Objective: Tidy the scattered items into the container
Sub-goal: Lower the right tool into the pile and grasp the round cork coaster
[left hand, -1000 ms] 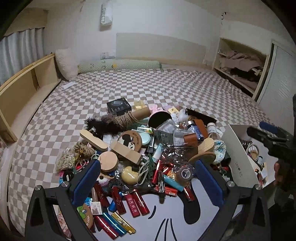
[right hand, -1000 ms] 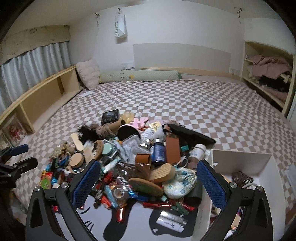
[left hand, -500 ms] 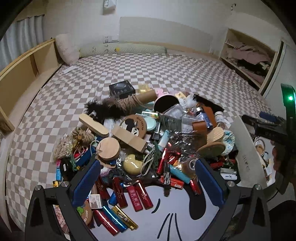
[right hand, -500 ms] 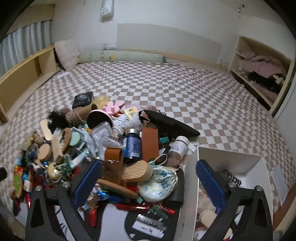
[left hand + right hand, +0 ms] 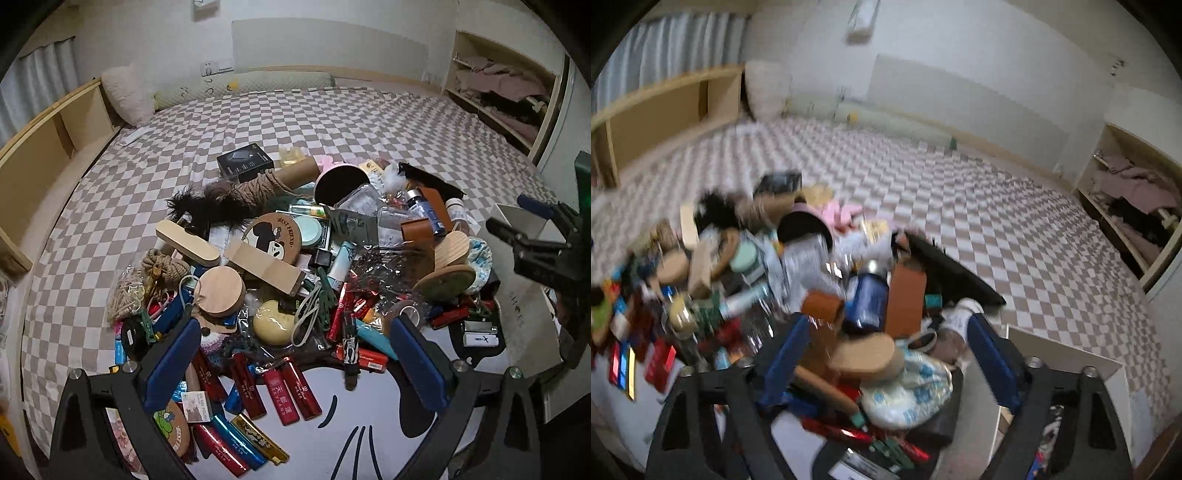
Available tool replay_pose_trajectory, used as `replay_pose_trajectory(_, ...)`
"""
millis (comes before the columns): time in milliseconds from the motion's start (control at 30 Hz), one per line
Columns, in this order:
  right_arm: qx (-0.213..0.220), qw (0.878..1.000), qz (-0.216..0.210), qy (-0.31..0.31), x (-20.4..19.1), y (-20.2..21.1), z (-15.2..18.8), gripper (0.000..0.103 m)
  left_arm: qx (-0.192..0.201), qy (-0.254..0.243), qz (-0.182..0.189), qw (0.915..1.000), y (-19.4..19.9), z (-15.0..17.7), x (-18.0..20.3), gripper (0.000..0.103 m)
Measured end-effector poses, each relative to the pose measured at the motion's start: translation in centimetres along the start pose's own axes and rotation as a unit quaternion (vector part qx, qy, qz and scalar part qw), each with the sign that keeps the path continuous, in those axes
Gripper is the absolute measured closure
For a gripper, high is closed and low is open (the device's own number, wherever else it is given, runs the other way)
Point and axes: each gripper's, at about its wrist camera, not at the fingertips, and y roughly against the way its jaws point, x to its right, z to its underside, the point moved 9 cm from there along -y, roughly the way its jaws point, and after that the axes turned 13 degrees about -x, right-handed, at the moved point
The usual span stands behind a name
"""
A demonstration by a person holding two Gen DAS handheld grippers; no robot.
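Observation:
A heap of small items lies on a checkered bed: a wooden disc (image 5: 220,290), a yellow soap-like lump (image 5: 271,322), red lighters (image 5: 293,387), a blue bottle (image 5: 868,301), a brown leather case (image 5: 906,301), a wooden oval piece (image 5: 862,356) and a blue-white cloth pouch (image 5: 911,389). My left gripper (image 5: 291,360) is open and empty above the near side of the heap. My right gripper (image 5: 886,350) is open and empty, low over the wooden oval piece and pouch. The white box (image 5: 1067,363) stands at the right of the heap; it also shows in the left wrist view (image 5: 524,225).
A white mat with black cartoon lines (image 5: 332,439) lies under the near items. A wooden shelf (image 5: 48,147) runs along the bed's left side, an open closet (image 5: 509,99) at the right. A pillow (image 5: 123,94) and bolster lie at the far end.
The right gripper has swung down and closer to the heap, toward the wooden oval piece and pouch; its view is motion-blurred. The left gripper has come slightly lower and nearer the heap.

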Motion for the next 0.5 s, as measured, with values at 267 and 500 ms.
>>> replay_pose_trajectory(267,-0.07,0.995,-0.025,0.063,-3.1,-3.5,2.5,0.058,-0.009,-0.002,0.005,0.9999,-0.5,-0.2,0.7,0.001)
replay_pose_trajectory(500,-0.05,0.993,-0.056,0.091,-4.6,-3.8,2.0,0.058,-0.031,-0.026,-0.021,0.9989,-2.5,0.5,0.9,0.001)
